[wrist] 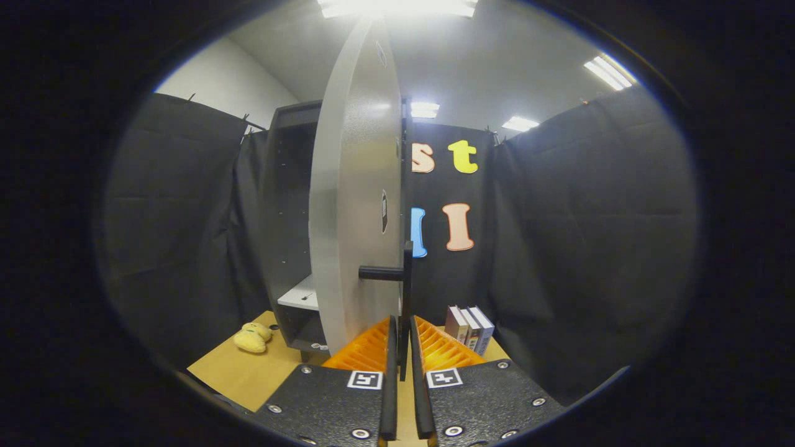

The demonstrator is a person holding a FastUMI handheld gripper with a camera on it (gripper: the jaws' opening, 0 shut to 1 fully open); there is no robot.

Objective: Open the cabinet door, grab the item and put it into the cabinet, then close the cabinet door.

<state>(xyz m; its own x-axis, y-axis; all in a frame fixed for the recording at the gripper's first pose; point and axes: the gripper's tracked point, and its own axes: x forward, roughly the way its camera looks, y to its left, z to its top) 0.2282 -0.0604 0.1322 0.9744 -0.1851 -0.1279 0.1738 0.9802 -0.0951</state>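
Both fingers of your gripper (402,338) pinch the thin door handle (407,298) between them. You have the cabinet door (354,205) swung open edge-on, the cabinet (289,223) behind it. A yellow plush toy (252,338) lies on the table (248,375) left of the cabinet.

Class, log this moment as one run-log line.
stage: opening door | tongs: shut on thin black door handle | grey cabinet door: part open | yellow plush toy: on table

door (354,205) ajar before cabinet (287,236) | toy (253,338) left on table (248,372) | boxes (469,328) right
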